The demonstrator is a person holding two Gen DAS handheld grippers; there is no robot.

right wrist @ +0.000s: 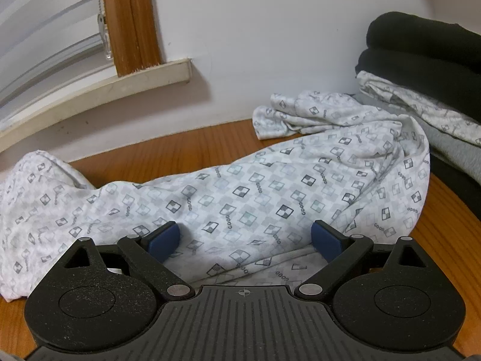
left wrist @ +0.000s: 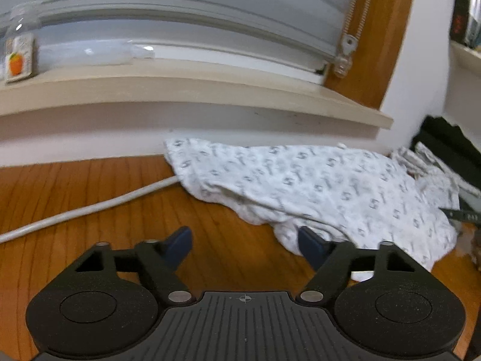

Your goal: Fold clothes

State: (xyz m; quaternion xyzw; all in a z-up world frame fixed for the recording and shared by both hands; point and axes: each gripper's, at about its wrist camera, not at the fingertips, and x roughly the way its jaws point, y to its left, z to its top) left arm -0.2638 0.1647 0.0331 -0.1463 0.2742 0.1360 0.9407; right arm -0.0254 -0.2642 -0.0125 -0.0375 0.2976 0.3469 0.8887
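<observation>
The left gripper [left wrist: 245, 245] has its blue fingers [left wrist: 180, 245] spread wide with only bare wooden tabletop [left wrist: 90, 198] between them; the right-hand finger sits just at the near edge of the patterned white garment [left wrist: 330, 186], and whether it touches the cloth cannot be told. Nothing is gripped. The garment lies crumpled on the tabletop, reaching back to the wall under the window sill [left wrist: 210, 90], and a white cable [left wrist: 90, 207] runs out from beneath its left end.

The right gripper [right wrist: 245, 239] also stands wide open, its fingers [right wrist: 163, 240] resting low over the same garment [right wrist: 255, 186], cloth lying between them without being pinched. To the right, a stack of folded clothes [right wrist: 421, 69] sits against the wall, dark pieces on top.
</observation>
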